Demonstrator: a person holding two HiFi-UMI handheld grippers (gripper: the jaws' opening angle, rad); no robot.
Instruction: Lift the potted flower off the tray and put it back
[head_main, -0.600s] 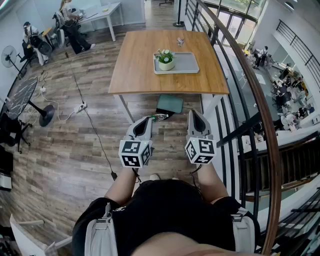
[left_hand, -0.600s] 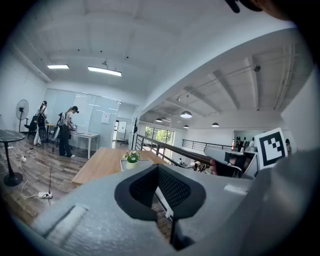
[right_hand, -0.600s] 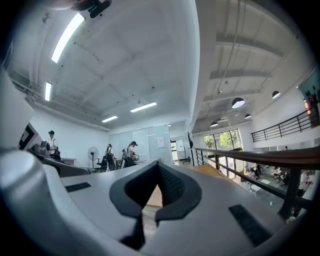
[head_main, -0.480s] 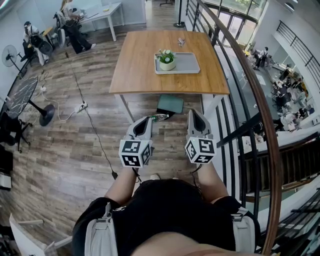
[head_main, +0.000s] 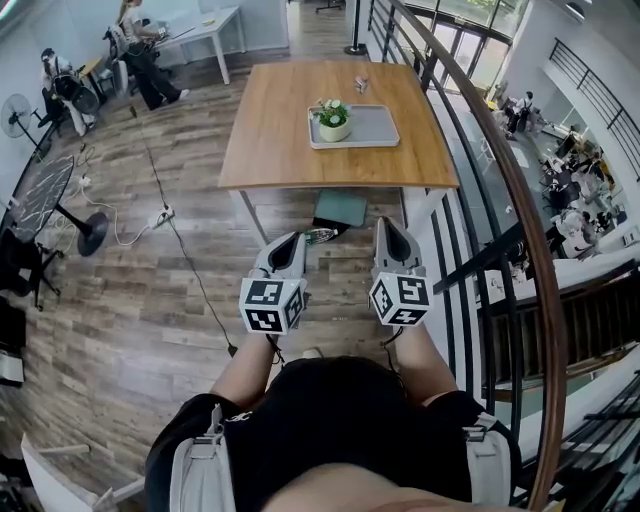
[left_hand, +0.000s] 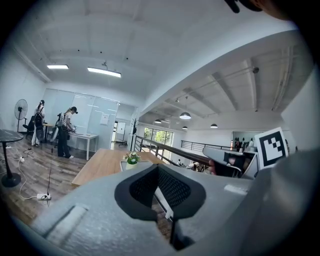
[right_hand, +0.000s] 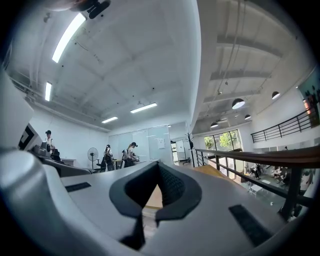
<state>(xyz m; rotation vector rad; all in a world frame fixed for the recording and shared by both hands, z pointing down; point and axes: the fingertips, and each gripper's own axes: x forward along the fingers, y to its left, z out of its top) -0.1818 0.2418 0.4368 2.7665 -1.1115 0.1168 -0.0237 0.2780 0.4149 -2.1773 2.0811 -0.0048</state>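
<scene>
The potted flower (head_main: 333, 119), 1 small white pot with white blooms and green leaves, stands upright at the left end of 1 grey rectangular tray (head_main: 374, 128). The tray lies on 1 wooden table (head_main: 270, 130), toward its right side. 1 small item (head_main: 360, 84), too small to identify, lies on the table beyond the tray.

The person holds 2 grippers, side by side over the floor, well short of the table. The left gripper (head_main: 290, 243) has its jaws together with nothing between them. The right gripper (head_main: 386, 228) is likewise closed and empty. Each carries 1 marker cube at its rear.

The table top is bare light wood apart from those things. Under it lies 1 flat grey-green object (head_main: 340, 208). The floor (head_main: 150, 300) is grey-brown wooden planks, crossed by a cable running to 1 white power strip (head_main: 160, 214). 1 curved railing (head_main: 520, 230) with dark bars runs along the right side, above a lower level. At the far left, 2 people (head_main: 140, 55) are beside 1 white desk (head_main: 205, 28), and 1 standing fan (head_main: 14, 112) is near the edge.
</scene>
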